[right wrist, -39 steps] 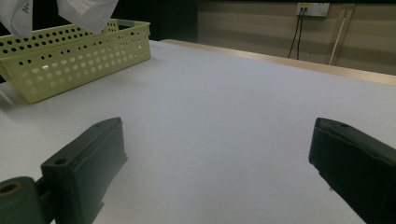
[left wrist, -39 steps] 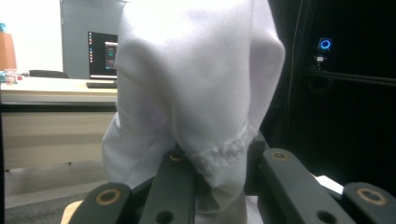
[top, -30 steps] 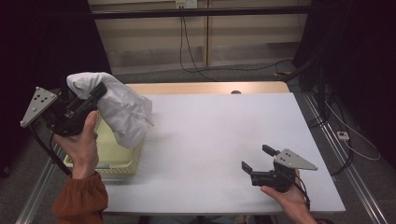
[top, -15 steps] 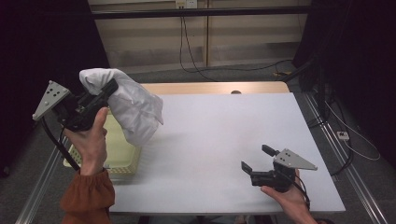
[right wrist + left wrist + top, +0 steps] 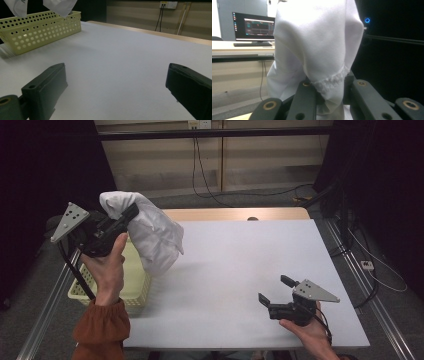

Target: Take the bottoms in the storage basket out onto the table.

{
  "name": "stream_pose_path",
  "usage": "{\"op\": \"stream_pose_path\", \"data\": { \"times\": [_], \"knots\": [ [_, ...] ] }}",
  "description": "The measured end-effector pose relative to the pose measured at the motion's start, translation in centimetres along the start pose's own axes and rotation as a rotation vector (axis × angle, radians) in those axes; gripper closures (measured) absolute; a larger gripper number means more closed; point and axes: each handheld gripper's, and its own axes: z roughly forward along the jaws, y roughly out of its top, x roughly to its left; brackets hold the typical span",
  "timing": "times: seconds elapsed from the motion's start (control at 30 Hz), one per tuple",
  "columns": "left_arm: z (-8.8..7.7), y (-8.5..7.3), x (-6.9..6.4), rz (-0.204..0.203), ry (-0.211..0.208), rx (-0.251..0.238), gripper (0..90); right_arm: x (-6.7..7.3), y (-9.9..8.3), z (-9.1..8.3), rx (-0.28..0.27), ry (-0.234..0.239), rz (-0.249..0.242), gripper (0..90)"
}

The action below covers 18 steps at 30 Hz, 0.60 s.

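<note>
Cloth: we see a white cloth (image 5: 150, 232) held up in the air at the left side of the table, above and partly in front of the yellow basket; its lower folds hang down over the basket's far right corner.
Left gripper: our left gripper (image 5: 131, 213) is raised above the table's left edge, its jaws pressed together on a fold of the cloth; in the left gripper view the hemmed edge of the cloth (image 5: 317, 50) is pinched between the two black jaws and the rest drapes above them.
Left hand: our left hand (image 5: 107, 270) grips the gripper's body from below, with a rust-coloured sleeve (image 5: 100, 332) at the wrist.
Basket: the perforated yellow basket (image 5: 132, 287) stands on the table's left edge; in the right gripper view the basket (image 5: 37, 30) stands far off at the left, with two cloth ends hanging above it.
Right gripper: our right gripper (image 5: 274, 290) sits low at the near right of the table, jaws spread wide with nothing between them, well apart from the cloth.
Table: the white table (image 5: 240, 265) is bare between the two grippers.
</note>
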Motion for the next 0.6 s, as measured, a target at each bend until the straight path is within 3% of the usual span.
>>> {"op": "stream_pose_path", "data": {
  "times": [0.6],
  "knots": [
    [2.1, -0.3, -1.5, 0.014, -0.071, 0.039, 80.2, 0.0, 0.0, -0.1, -0.002, -0.001, -0.002, 3.5]
  ]
}}
